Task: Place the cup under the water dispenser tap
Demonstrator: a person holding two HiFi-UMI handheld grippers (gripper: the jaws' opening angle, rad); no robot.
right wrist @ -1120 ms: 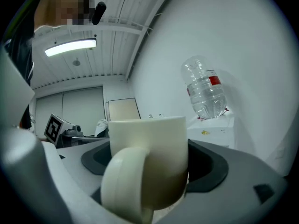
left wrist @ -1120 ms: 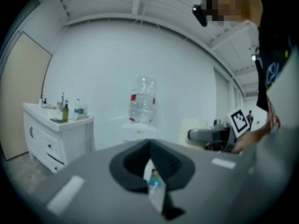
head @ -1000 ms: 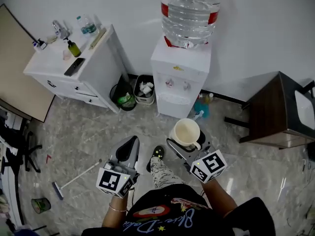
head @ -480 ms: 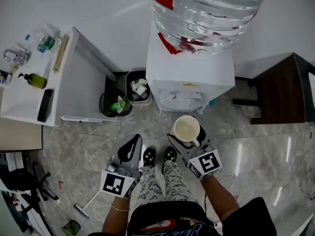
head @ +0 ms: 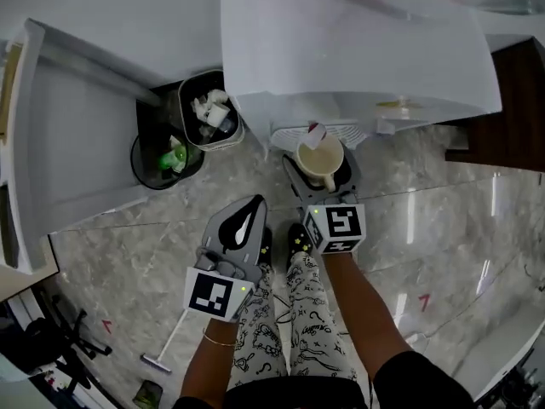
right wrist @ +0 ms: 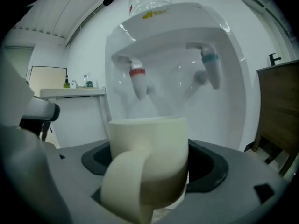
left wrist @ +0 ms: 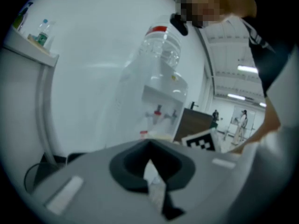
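Note:
My right gripper (head: 318,175) is shut on a cream cup (head: 319,156), upright with its handle toward me. It holds the cup right in front of the white water dispenser (head: 358,49), just below the red tap (head: 316,135). In the right gripper view the cup (right wrist: 148,160) fills the jaws, with the red tap (right wrist: 137,80) above it to the left and the blue tap (right wrist: 210,66) to the right. My left gripper (head: 238,224) hangs lower left over the floor, shut with nothing in it; its closed jaws show in the left gripper view (left wrist: 150,171).
Two bins (head: 209,113) with rubbish stand left of the dispenser, beside a white cabinet (head: 68,135). A dark wooden table (head: 511,118) is at the right. My legs and shoes (head: 298,239) stand on the marble floor. A broom (head: 170,348) lies lower left.
I have stepped closer to the dispenser. My right gripper has carried the cup forward from open floor to just under the red tap. The left gripper stayed low beside it.

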